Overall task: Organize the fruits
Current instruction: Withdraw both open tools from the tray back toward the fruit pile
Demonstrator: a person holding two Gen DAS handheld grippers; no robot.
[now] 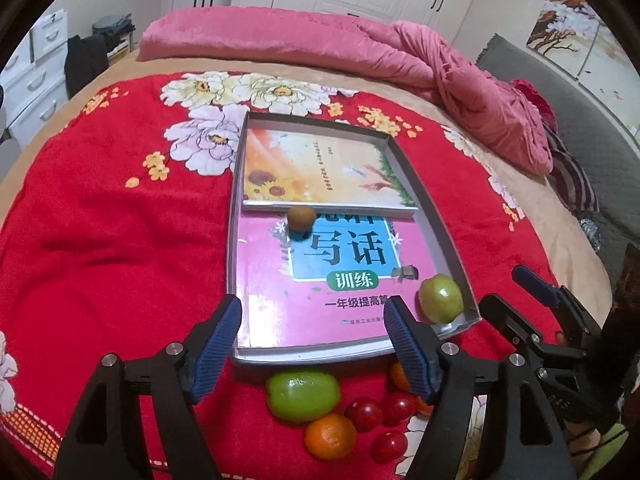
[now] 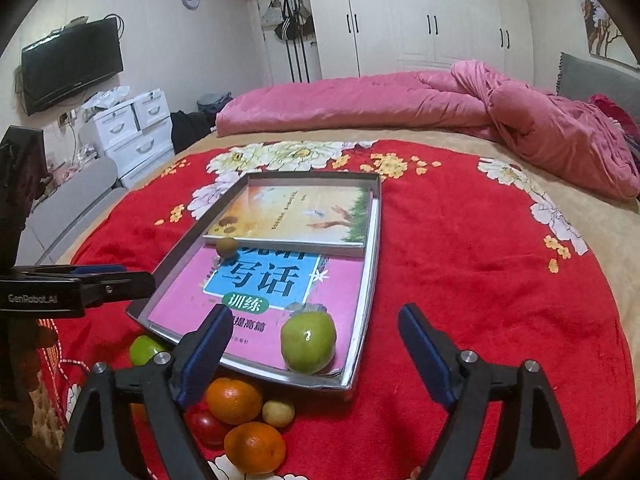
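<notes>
A shallow grey tray (image 1: 438, 216) lies on the red flowered blanket (image 1: 112, 232), its long axis running from near to far and slightly rightward in the left wrist view. Two books line its floor: a pink one (image 1: 280, 300) at the near end and a sunflower-cover one (image 1: 320, 168) at the far end, overlapping it. A round green apple (image 1: 441, 298) sits in the tray's near right corner, touching the rim, and a small brown fruit (image 1: 302, 217) rests against the sunflower book's near edge. The left gripper (image 1: 316, 344) hangs above the tray's near rim with its jaws spread and nothing between the pads. The right gripper (image 2: 316, 354) is likewise spread wide, the green apple seen in the gap but untouched. Outside the near rim lies the loose pile: an oblong green fruit (image 1: 303, 396) with its long axis left to right, an orange (image 1: 330, 436) and red tomatoes (image 1: 364, 414). Only the right wrist view shows a second orange (image 2: 234, 400) stacked behind the first and a small yellowish fruit (image 2: 279, 413) beside them; only the left view shows the oblong green fruit whole. Most of the pink book's surface is bare, and red blanket stretches open to the tray's left and right.
</notes>
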